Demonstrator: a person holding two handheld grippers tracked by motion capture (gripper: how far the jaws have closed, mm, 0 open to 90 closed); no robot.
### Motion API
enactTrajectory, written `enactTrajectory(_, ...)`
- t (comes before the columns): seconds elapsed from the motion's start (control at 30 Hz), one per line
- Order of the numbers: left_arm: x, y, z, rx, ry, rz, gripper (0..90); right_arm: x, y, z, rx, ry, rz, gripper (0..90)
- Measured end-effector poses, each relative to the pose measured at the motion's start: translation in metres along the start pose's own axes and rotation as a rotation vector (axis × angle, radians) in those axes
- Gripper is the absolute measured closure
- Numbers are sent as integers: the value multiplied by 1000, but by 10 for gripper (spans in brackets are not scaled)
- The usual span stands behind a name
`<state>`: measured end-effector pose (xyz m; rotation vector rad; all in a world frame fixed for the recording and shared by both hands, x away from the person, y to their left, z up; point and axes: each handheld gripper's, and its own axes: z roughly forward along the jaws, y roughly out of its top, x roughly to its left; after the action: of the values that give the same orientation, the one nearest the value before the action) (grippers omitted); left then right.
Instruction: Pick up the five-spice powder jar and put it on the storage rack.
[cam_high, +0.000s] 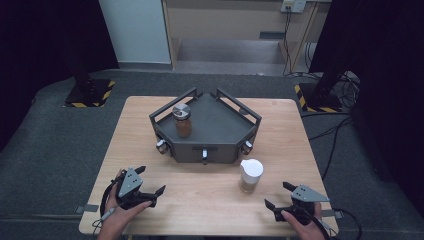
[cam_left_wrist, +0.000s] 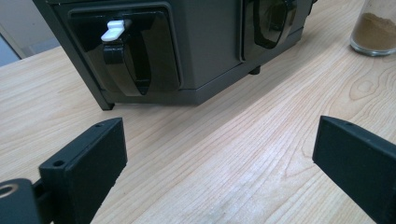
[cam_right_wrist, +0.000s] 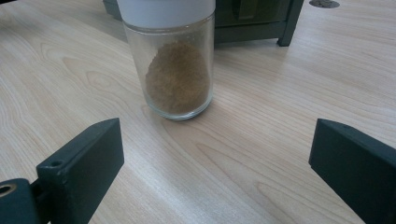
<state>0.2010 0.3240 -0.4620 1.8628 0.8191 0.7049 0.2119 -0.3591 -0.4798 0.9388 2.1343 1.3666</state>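
A dark grey angular rack (cam_high: 220, 125) stands mid-table, and a silver-lidded jar of brown powder (cam_high: 182, 121) is upright at its left. A white-lidded glass jar of brown powder (cam_high: 250, 175) stands on the wood in front of the rack's right end. My left gripper (cam_high: 151, 180) rests open near the front left, a hand's width short of the rack. In the left gripper view the gripper (cam_left_wrist: 219, 154) faces the rack (cam_left_wrist: 205, 46) and a white lever (cam_left_wrist: 114, 29). My right gripper (cam_high: 276, 195) is open just right of the white-lidded jar (cam_right_wrist: 170, 60), with nothing between its jaws (cam_right_wrist: 215, 158).
The wooden table (cam_high: 135, 125) sits on grey carpet. Small knobs (cam_high: 161, 146) stick out of the rack's front faces. Two black stands with striped bases (cam_high: 90, 92) flank the far corners, and cables (cam_high: 335, 130) trail on the floor at the right.
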Motion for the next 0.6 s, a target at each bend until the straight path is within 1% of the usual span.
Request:
enactTrajectory(0.2, 0, -2, -1, -20, -5, 2, 33, 2, 0, 0, -2, 4, -5, 37)
enactTrajectory(0.27, 1, -3, 0, -19, -8, -6, 34, 2, 0, 0, -4, 1, 2, 36)
enactTrajectory(0.37, 1, -4, 0, -26, -7, -5, 33, 0, -1, 0, -1, 1, -1, 36)
enactTrajectory(0.6, 1, -2, 6, 0, -25, 14, 29, -2, -2, 1, 1, -4, -1, 35)
